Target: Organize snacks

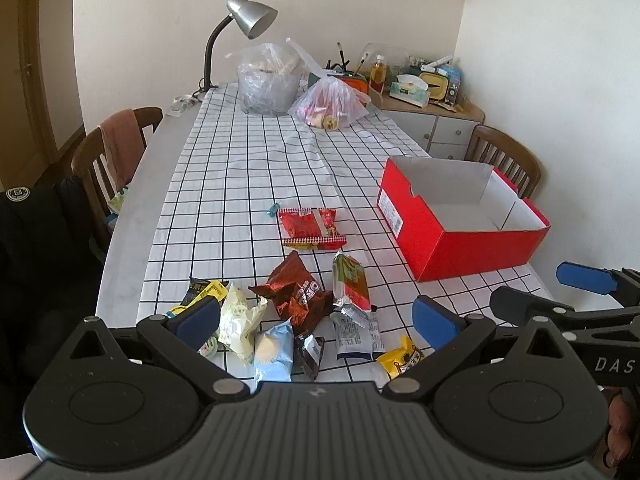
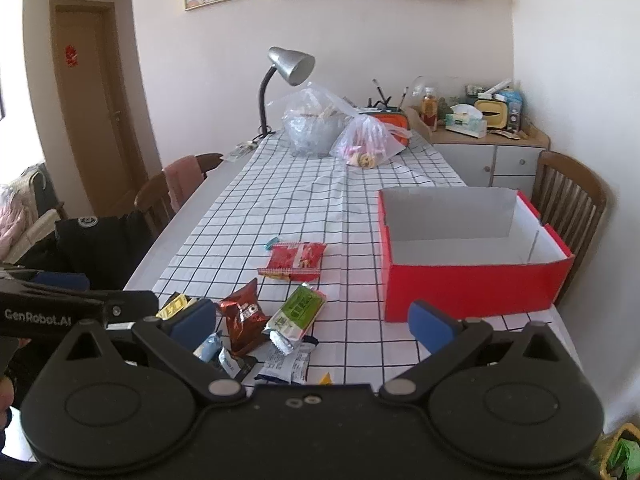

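Several snack packets lie in a loose pile on the checked tablecloth near the front edge: a brown Oreo bag (image 1: 298, 290) (image 2: 244, 316), a green and red wafer pack (image 1: 351, 280) (image 2: 298, 312), a light blue packet (image 1: 274, 350), a cream packet (image 1: 238, 316), a yellow packet (image 1: 400, 358). A red packet (image 1: 312, 228) (image 2: 295, 260) lies further back. An empty red box (image 1: 460, 216) (image 2: 472, 248) stands at the right. My left gripper (image 1: 316, 322) is open above the pile. My right gripper (image 2: 312, 322) is open and empty, and shows at the right of the left wrist view (image 1: 576, 292).
Two clear plastic bags (image 1: 268, 80) (image 1: 332, 102) and a silver desk lamp (image 1: 244, 24) stand at the table's far end. Wooden chairs stand at the left (image 1: 108, 148) and behind the box (image 1: 504, 156). A small teal candy (image 1: 273, 209) lies near the red packet.
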`<state>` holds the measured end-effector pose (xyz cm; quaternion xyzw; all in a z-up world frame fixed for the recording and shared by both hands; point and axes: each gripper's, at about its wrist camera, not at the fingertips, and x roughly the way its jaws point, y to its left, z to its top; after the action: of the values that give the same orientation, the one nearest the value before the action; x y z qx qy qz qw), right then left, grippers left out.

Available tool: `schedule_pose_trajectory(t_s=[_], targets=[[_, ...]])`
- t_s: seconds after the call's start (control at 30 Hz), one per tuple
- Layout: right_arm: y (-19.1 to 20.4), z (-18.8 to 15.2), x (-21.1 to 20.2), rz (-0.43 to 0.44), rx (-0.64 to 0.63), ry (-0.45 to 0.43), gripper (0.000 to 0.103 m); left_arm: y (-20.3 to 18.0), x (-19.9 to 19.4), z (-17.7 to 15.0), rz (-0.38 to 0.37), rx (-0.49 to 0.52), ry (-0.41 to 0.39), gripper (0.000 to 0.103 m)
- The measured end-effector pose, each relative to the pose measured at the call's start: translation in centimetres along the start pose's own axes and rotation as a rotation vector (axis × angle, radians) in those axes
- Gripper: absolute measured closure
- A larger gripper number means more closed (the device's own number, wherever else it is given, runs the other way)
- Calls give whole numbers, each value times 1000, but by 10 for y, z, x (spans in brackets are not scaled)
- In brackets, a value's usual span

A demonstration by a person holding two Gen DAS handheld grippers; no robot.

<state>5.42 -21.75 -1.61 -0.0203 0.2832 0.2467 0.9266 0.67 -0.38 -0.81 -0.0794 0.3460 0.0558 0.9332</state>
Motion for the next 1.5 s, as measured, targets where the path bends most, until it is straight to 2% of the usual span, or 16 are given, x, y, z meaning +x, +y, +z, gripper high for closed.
schedule_pose_trajectory(t_s=[0.27,0.67,0.97,1.2,1.33,1.5], targets=[[-5,1,24,2,14,36,2,11,19,0,19,-17,42,0],[-26,-25,65,-6,54,187,5,47,53,-12,53,-115,144,1],[-33,-54,97,26,19,328,16,62,82,-26,50,-113,194,1],[-23,-67,120,73,-81,403,25,42,114,-37,14,-25,250,14],[-20,-72,131,83,-116,427,32,49,131,-43,26,-51,292,32],[-19,-76,143,84,-143,452,40,54,146,-47,-26,-83,334,35]])
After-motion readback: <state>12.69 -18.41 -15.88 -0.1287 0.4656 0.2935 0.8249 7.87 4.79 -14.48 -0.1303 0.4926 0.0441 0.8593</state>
